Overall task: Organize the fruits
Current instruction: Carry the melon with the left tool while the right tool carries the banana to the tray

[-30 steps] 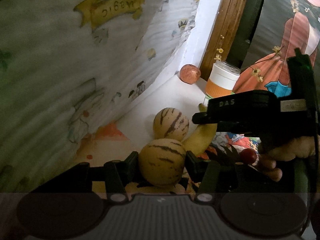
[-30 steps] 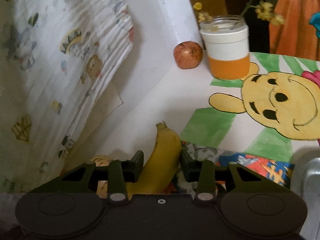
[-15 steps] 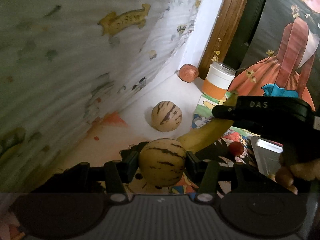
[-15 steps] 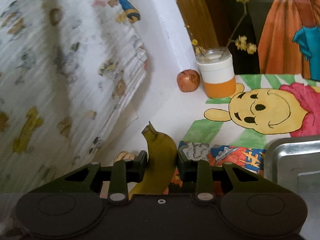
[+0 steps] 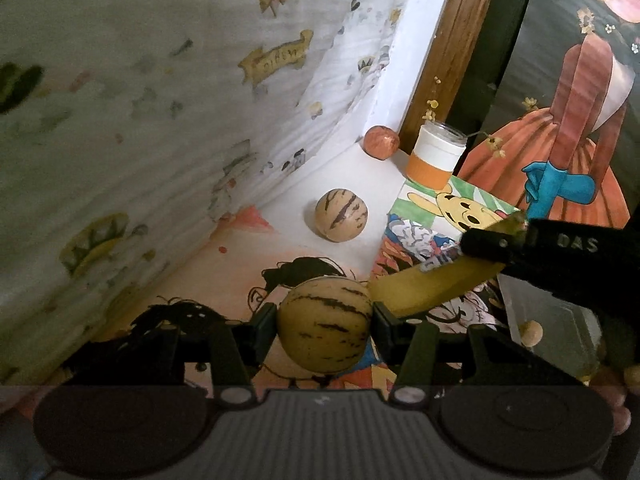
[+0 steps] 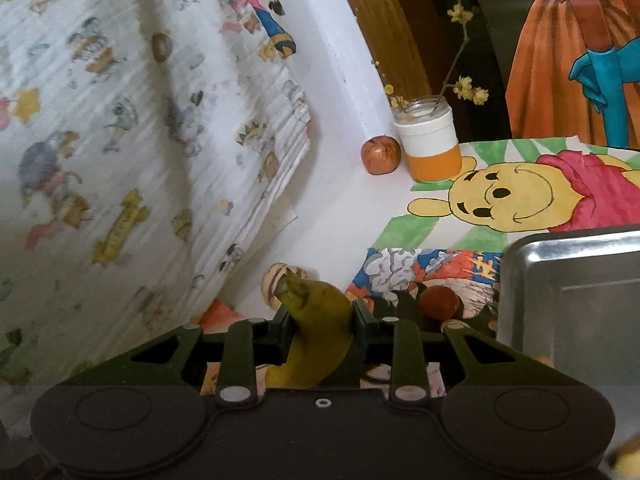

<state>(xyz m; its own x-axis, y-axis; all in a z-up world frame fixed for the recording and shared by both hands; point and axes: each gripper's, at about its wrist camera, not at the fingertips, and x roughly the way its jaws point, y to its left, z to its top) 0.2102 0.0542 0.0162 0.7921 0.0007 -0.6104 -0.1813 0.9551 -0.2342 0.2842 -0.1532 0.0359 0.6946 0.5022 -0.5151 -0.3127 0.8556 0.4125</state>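
Note:
My left gripper is shut on a round yellow melon with dark stripes and holds it above the drawings on the table. A second striped melon rests on the white tabletop farther on. My right gripper is shut on a yellow banana, stem end pointing forward, and holds it off the table. In the left wrist view the banana hangs just right of the held melon. A reddish apple sits in the far corner. A small red fruit lies beside a metal tray.
A white and orange jar with yellow flower sprigs stands next to the apple. A patterned cloth hangs along the left side. Cartoon drawings cover the table. A small tan ball shows over the tray.
Both grippers have risen and drawn back with their fruit. The right jaws have tightened on the banana. The metal tray has come into view on the right.

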